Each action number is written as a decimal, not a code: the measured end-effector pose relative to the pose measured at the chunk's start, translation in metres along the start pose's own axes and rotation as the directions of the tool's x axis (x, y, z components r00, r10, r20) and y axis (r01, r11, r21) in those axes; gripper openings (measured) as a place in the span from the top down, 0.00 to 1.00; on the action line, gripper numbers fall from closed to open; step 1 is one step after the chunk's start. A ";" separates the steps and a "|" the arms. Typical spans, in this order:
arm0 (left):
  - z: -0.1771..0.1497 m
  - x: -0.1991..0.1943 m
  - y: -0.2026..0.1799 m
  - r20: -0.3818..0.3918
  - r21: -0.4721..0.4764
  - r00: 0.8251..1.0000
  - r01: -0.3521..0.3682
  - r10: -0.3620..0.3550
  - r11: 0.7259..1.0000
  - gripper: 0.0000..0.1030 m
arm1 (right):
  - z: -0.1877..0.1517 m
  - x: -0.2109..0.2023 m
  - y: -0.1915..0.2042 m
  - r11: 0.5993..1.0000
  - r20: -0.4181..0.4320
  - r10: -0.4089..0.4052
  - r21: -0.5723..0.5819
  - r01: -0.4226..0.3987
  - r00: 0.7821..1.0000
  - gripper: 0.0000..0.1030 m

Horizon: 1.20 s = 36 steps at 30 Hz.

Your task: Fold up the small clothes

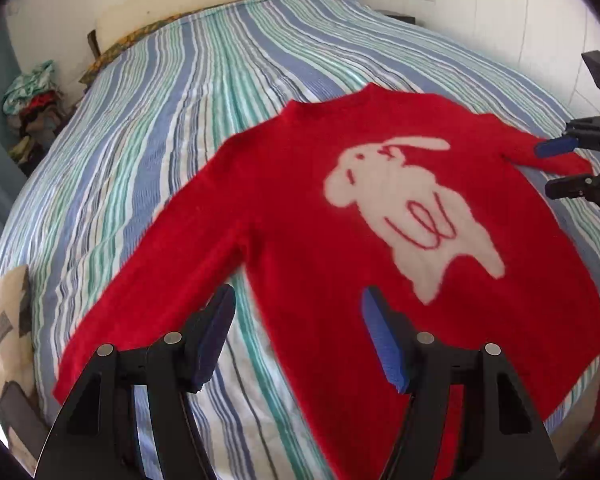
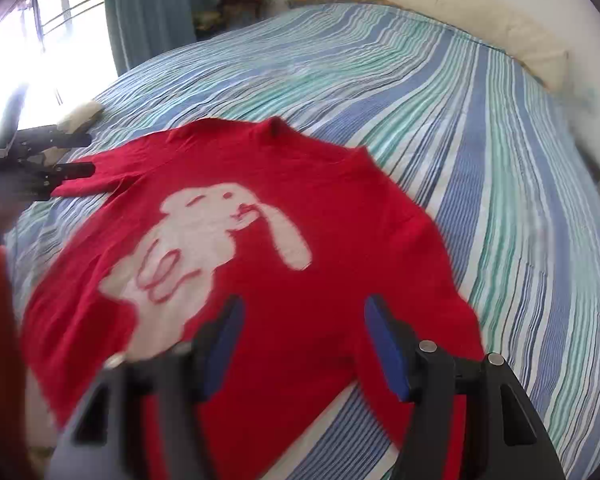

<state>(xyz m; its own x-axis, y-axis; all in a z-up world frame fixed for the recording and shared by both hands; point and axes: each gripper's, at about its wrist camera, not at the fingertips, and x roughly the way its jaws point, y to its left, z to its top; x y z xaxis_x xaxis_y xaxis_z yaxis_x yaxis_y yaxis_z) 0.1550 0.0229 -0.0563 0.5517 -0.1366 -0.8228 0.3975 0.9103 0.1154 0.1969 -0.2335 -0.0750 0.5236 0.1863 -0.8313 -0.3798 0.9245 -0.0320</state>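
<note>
Red knit sweater (image 1: 300, 208) lies flat, front up, on the striped bed (image 1: 180, 100), spread ready for folding. Left gripper (image 1: 298, 344) and right gripper (image 2: 304, 348) hover above its hem, jaws apart, empty.

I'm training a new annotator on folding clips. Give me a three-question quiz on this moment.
1. True or false: the red knitted sweater lies spread flat on the striped bedsheet.
2. What white figure is on its front?
3. The left gripper and right gripper are: A) both open, B) both shut on cloth, C) one of each.

Key: 1 true; 2 a white rabbit; 3 A.
</note>
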 end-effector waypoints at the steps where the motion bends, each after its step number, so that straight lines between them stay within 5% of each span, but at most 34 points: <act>1: -0.018 -0.002 -0.018 -0.019 0.016 1.000 0.018 -0.018 1.000 0.39 | -0.017 -0.007 0.023 0.999 -0.009 0.040 -0.011 -0.040 0.999 0.40; 5: -0.091 0.002 -0.073 -0.167 0.075 0.986 0.033 -0.020 0.997 0.79 | -0.091 -0.004 0.108 0.992 -0.108 0.109 -0.056 -0.115 0.988 0.54; 7: -0.118 -0.014 -0.090 -0.139 0.113 0.989 -0.034 0.050 0.993 0.80 | -0.133 0.008 0.134 0.993 -0.213 0.090 -0.058 -0.105 0.973 0.59; 11: -0.127 -0.029 -0.090 -0.152 0.111 0.985 -0.059 0.076 0.992 0.81 | -0.182 -0.014 0.139 1.000 -0.208 0.016 0.019 -0.012 0.978 0.59; 13: -0.120 -0.034 -0.086 -0.147 0.090 0.986 -0.071 0.083 0.993 0.71 | -0.187 -0.025 0.130 0.996 -0.208 0.031 0.087 -0.013 0.978 0.59; 15: -0.110 -0.046 -0.081 -0.107 0.057 0.989 -0.096 0.102 0.994 0.39 | -0.190 -0.036 0.124 0.993 -0.193 0.036 0.116 -0.014 0.981 0.59; 18: -0.084 -0.072 -0.058 0.009 -0.070 0.993 -0.117 0.118 0.991 0.18 | -0.192 -0.055 0.107 0.984 -0.160 0.053 0.176 -0.025 0.986 0.57; 21: -0.060 -0.090 -0.026 0.120 -0.240 0.977 -0.145 0.178 0.960 0.05 | -0.195 -0.087 0.074 0.956 -0.062 0.011 0.293 0.008 0.998 0.40; 23: -0.049 -0.090 -0.003 0.155 -0.329 0.963 -0.160 0.220 0.931 0.05 | -0.196 -0.104 0.041 0.920 0.020 -0.044 0.390 0.033 0.999 0.39; 26: -0.050 -0.073 0.030 0.140 -0.450 0.944 -0.209 0.300 0.868 0.05 | -0.201 -0.122 -0.015 0.824 0.115 -0.120 0.566 0.035 0.986 0.39; 28: -0.063 -0.055 0.048 0.088 -0.515 0.938 -0.246 0.336 0.821 0.06 | -0.216 -0.132 -0.056 0.723 0.165 -0.179 0.690 0.016 0.970 0.38; 33: -0.112 -0.031 0.071 -0.023 -0.605 0.945 -0.273 0.326 0.748 0.07 | -0.290 -0.115 -0.135 0.323 0.190 -0.215 0.940 -0.114 0.958 0.38; 34: -0.112 -0.031 0.075 -0.026 -0.615 0.949 -0.262 0.313 0.744 0.07 | -0.300 -0.109 -0.142 0.274 0.188 -0.202 0.953 -0.129 0.961 0.38; 36: -0.110 -0.038 0.074 0.021 -0.615 0.938 -0.260 0.345 0.745 0.06 | -0.304 -0.107 -0.159 0.258 0.214 -0.208 0.953 -0.158 0.954 0.39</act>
<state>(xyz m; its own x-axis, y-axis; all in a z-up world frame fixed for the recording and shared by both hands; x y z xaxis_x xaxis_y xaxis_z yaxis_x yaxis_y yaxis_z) 0.0830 0.1385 -0.0777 0.6705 0.1777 -0.7203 -0.2981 0.9536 -0.0422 -0.0302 -0.5008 -0.1497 0.7420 0.0571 -0.6680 0.5462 0.5263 0.6517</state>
